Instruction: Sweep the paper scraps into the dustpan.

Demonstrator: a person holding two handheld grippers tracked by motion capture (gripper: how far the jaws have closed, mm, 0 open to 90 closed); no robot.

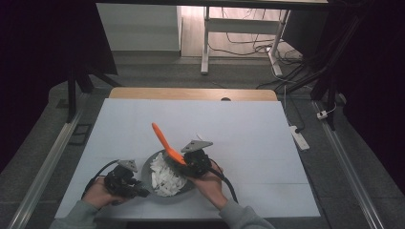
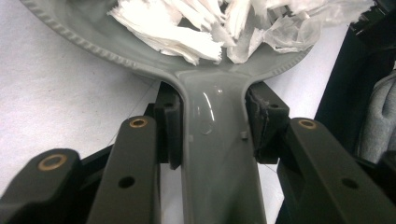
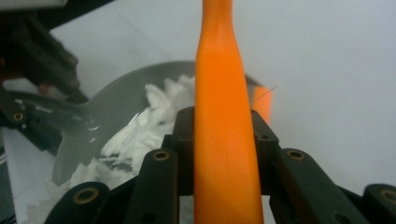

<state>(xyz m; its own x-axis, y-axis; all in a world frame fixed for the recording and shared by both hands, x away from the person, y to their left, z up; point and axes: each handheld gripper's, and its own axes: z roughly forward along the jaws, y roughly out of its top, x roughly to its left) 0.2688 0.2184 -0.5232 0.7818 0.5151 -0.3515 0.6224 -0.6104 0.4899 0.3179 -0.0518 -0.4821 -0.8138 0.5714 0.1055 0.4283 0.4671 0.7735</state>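
Scene: grey pan (image 1: 168, 179) heaped with white paper shreds (image 1: 165, 177) sits on the white bench (image 1: 239, 138), near its front edge
Left tongs (image 1: 143, 192): closed on the pan handle (image 2: 217, 154), both pads pressed against its sides
Right tongs (image 1: 184, 161): clamped on the orange brush (image 1: 166, 143), whose free end slants up and away from the pan
Step in hand (judged): steadying the pan while the brush works the shreds
Doing it well: keep the left grip firm and the pan flat on the bench; bring the brush low over the rim and sweep gently inward, so no shreds spill onto the bench
High view adds: both hands, and the whole pan in its place on the bench
Left gripper view adds: pad contact on the handle and the beaded pan rim (image 2: 84, 44)
Right gripper view adds: brush shaft (image 3: 224, 140) seated squarely between the jaws, shreds (image 3: 140, 135) lying just beyond
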